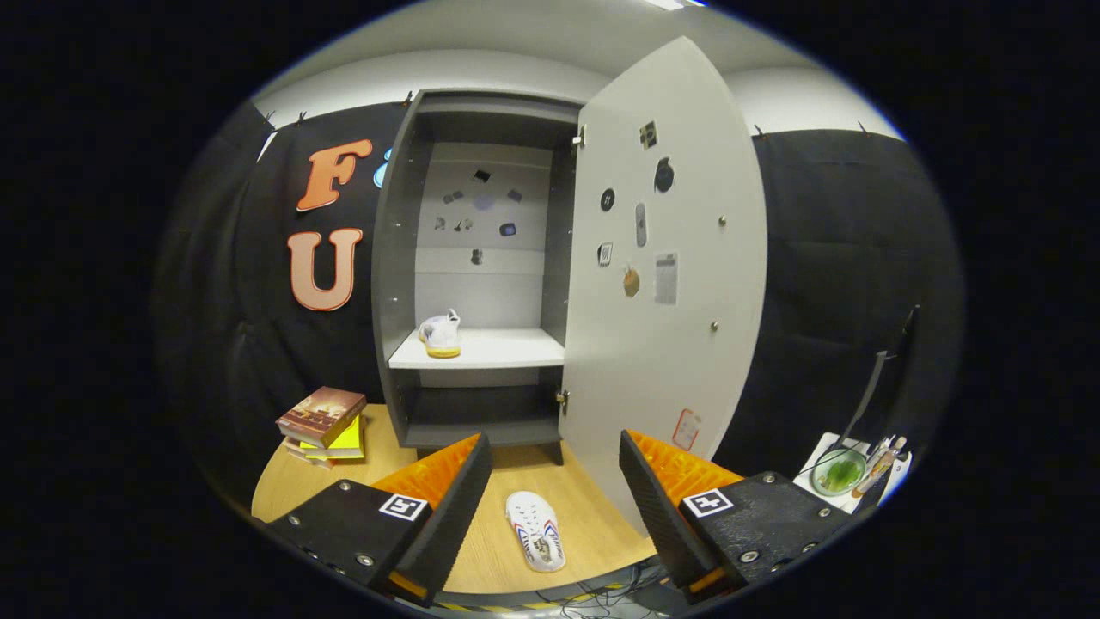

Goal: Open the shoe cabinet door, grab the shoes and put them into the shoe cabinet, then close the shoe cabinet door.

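Observation:
The grey shoe cabinet [395, 258] stands beyond my fingers with its white door [662, 284] swung wide open to the right. One white shoe with a yellow sole [441, 334] rests on the left part of the white middle shelf [498, 348]. A second white shoe [534, 530] lies on the round wooden table [292, 481], between my two fingers and just ahead of them, toe toward the cabinet. My gripper [555, 464] is open, nothing held, hovering above the table in front of the cabinet.
A stack of books [323, 424] sits on the table left of the cabinet. To the right, past the door, a white side surface [827, 447] carries a green-filled glass dish [838, 472] and pens. Cables lie below the table's front edge.

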A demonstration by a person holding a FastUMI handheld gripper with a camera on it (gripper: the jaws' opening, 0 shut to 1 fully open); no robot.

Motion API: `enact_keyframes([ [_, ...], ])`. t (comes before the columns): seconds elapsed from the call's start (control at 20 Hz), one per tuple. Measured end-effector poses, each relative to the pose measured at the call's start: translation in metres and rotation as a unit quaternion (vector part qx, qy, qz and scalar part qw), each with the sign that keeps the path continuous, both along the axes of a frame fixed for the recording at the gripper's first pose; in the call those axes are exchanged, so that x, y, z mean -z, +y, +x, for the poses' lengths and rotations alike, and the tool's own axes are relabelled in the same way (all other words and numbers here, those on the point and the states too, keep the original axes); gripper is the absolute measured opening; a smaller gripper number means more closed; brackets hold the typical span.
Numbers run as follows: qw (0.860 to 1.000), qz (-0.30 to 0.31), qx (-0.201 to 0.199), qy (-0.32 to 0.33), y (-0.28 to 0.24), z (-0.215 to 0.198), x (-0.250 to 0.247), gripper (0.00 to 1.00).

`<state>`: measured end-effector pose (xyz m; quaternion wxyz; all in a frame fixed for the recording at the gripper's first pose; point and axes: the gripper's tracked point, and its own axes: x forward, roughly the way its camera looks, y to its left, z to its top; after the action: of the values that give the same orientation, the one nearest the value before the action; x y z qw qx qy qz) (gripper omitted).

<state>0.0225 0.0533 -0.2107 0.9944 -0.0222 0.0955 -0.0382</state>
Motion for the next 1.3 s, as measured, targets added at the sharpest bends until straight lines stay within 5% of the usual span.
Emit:
enact_keyframes([
  [0.5,0.993,-0.016,-0.05,0.103,0.018,0.049,0.146,0.94],
  [1.05,0.964,-0.04,-0.09,0.246,0.035,0.077,0.285,0.93],
  [1.3,0.945,-0.015,-0.067,0.32,0.022,0.072,0.337,0.7],
])
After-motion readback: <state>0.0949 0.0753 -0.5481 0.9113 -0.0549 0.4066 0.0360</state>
